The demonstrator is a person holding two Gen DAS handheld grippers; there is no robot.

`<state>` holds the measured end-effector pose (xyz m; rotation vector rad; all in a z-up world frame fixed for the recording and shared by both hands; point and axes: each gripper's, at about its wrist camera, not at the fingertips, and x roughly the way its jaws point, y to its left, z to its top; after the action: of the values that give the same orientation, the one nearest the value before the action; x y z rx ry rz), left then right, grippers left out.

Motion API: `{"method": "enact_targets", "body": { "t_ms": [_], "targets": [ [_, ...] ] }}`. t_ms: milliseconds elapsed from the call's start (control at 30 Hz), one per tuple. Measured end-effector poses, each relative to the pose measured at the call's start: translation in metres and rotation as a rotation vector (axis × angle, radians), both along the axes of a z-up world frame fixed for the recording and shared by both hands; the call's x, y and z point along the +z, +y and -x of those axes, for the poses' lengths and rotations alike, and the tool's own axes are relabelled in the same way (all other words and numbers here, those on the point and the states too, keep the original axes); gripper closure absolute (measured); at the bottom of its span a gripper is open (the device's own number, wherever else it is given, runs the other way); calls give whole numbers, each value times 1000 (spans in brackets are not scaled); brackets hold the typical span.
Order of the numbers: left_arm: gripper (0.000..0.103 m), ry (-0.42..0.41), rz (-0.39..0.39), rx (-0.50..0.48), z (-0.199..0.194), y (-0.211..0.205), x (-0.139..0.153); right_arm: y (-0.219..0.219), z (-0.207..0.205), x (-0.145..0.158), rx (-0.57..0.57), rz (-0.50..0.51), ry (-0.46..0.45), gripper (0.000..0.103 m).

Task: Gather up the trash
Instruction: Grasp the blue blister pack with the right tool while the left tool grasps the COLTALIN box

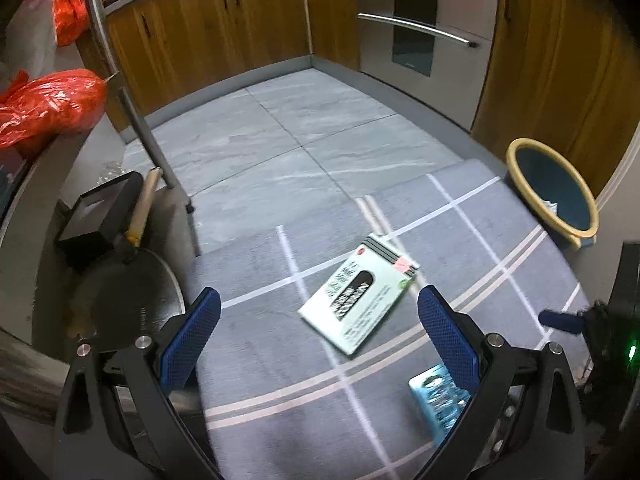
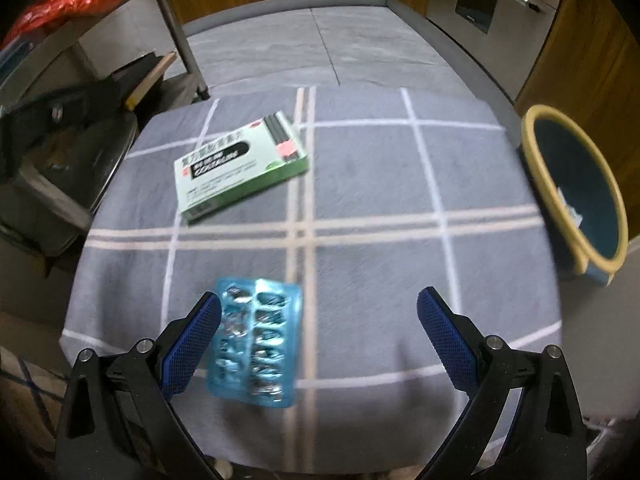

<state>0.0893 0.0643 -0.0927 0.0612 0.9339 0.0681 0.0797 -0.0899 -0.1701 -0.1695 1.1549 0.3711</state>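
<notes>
Foil-backed blue blister pack (image 2: pixel 254 340) lies flat on the checked cloth (image 2: pixel 360 184), just beside the right gripper (image 2: pixel 318 312), whose jaws are spread and empty. The left gripper (image 1: pixel 320 312), also spread, hovers near the green box (image 1: pixel 358 294). Being thin and flat, the pack could be skidded rather than pinched, or the cloth snagged; 2 items remain outside the bin (image 2: pixel 538 184).

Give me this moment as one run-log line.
left gripper: open, over medicine box | right gripper: open, by blister pack | both on checked cloth | bin: to the right
</notes>
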Motion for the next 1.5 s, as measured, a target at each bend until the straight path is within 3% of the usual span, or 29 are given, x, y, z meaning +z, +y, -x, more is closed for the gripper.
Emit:
{"method": "enact_targets", "body": {
  "t_ms": [133, 400, 533, 600, 800, 1033, 1167, 1267, 1433, 1500],
  "targets": [
    [6, -25, 58, 19, 4, 9, 7, 17, 15, -14, 0, 2, 10, 6],
    [6, -27, 64, 4, 6, 13, 7, 40, 25, -50, 37, 67, 101, 6],
    [6, -17, 83, 10, 3, 16, 6, 40, 23, -60, 34, 103, 115, 15],
    [6, -10, 89, 9, 2, 16, 5, 39, 22, -56, 37, 93, 97, 31],
    [6, 13, 82, -3, -6, 13, -3, 31, 19, -51, 23, 107, 104, 32],
    [6, 69, 45, -76, -32, -1, -28, 7, -18, 12, 42, 124, 22, 32],
    [6, 103, 53, -140, -49, -10, -50, -19, -35, 48, 75, 173, -71, 32],
    [6, 143, 35, -188, -60, -18, -72, -40, -43, 56, 58, 191, -119, 32],
    [6, 199, 23, -226, -77, -26, -103, -60, -68, 43, -43, 61, -19, 32],
    [6, 203, 13, -245, -79, -29, -111, -61, -71, 40, -34, 54, -15, 32]
  ]
}}
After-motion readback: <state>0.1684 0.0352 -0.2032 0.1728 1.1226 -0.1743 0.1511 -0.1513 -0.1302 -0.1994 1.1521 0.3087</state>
